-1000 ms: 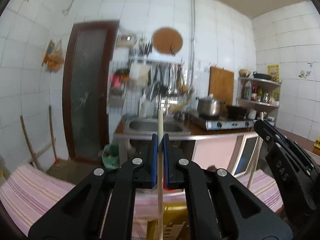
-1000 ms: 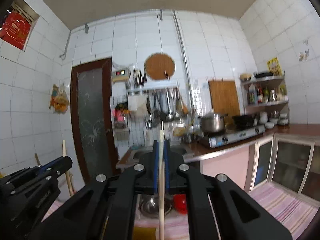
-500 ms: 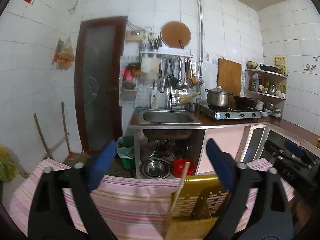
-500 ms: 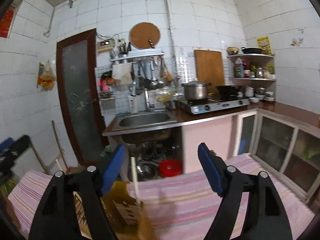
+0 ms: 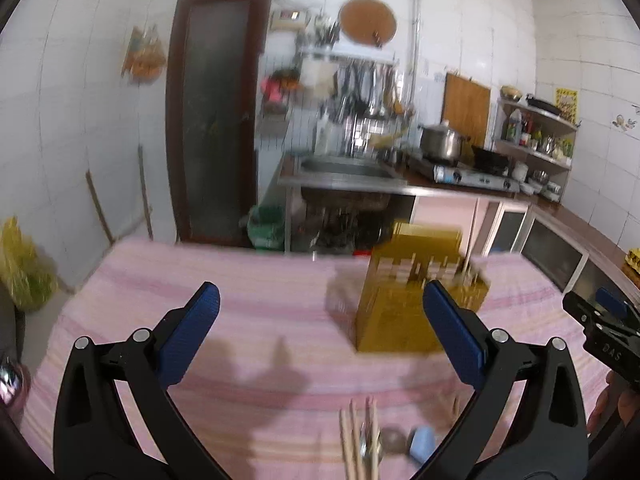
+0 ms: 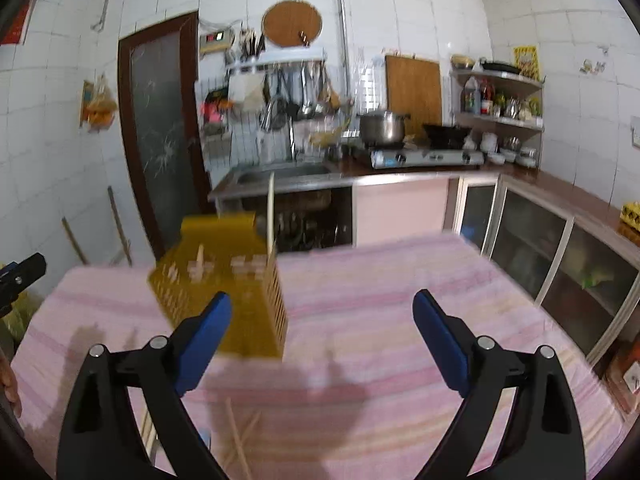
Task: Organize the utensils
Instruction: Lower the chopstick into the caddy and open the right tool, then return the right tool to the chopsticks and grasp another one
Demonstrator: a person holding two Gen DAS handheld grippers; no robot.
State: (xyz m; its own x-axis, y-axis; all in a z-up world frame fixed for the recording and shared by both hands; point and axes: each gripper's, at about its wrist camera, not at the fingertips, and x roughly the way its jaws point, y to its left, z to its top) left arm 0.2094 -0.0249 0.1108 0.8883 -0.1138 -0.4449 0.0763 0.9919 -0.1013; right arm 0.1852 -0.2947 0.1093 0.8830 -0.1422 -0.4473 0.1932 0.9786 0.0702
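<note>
Two hand-held grippers released over a pink striped cloth-covered counter [image 5: 248, 280], a yellow slotted plastic utensil holder [image 5: 404, 304] ahead.

Left hand-held gripper [image 5: 320, 332] spread wide, blue pads bare, nothing between them; yellow holder ahead and right of its gap, one pale wooden chopstick [image 5: 469, 248] standing upright inside. Right hand-held gripper [image 6: 322, 338] with jaws opening, gap bare; same holder [image 6: 224, 292] ahead and left, partly behind the left pad, chopstick [image 6: 271, 216] rising from its far corner. Loose wooden chopsticks [image 5: 356, 440] lying flat on the cloth just below the left gripper, beside a small blue object [image 5: 422, 442], blurred. Kitchen sink and stove far beyond.
</note>
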